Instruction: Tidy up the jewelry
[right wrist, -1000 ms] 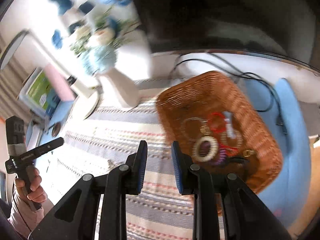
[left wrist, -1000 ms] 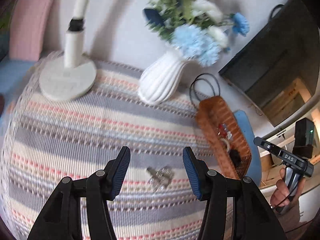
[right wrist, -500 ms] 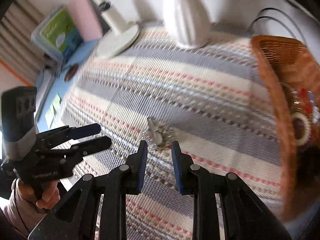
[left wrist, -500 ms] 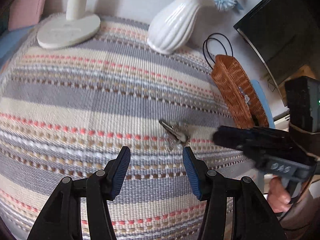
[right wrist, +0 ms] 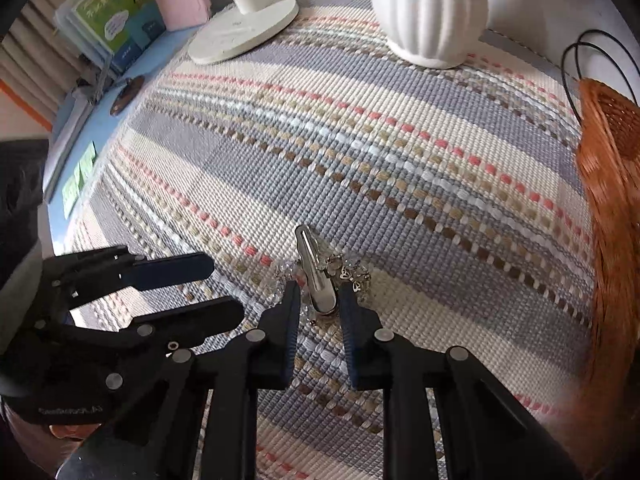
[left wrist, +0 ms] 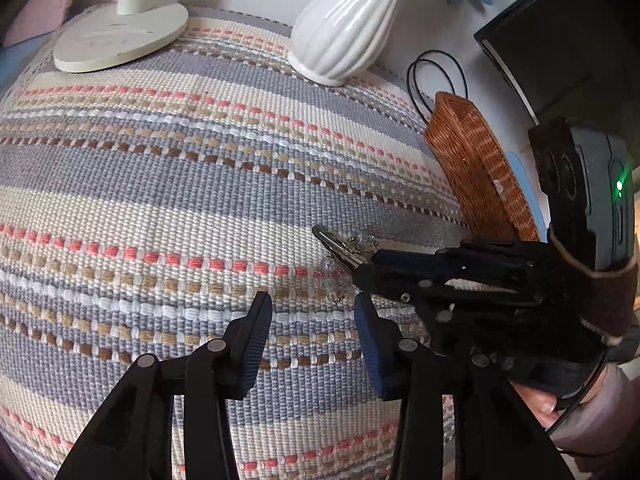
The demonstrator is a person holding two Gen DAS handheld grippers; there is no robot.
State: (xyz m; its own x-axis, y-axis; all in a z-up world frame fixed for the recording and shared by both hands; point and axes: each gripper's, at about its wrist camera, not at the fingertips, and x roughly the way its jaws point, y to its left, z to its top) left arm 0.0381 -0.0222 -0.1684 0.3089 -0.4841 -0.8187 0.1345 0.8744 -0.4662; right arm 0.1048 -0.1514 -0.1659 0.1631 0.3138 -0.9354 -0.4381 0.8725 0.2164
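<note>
Your right gripper, jaws just narrowing, straddles the silver hair clip without pinching; your left gripper hangs spread; close off-centre and the clip skids across the woven mat

Striped woven mat carries lamp base; vase; basket; hair clip.

Black grippers, blue-padded jaws, silver screws; mauve sleeve.

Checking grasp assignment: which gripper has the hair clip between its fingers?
The right gripper: its fingers straddle the silver hair clip. The left gripper is beside it with nothing between its fingers.
</note>
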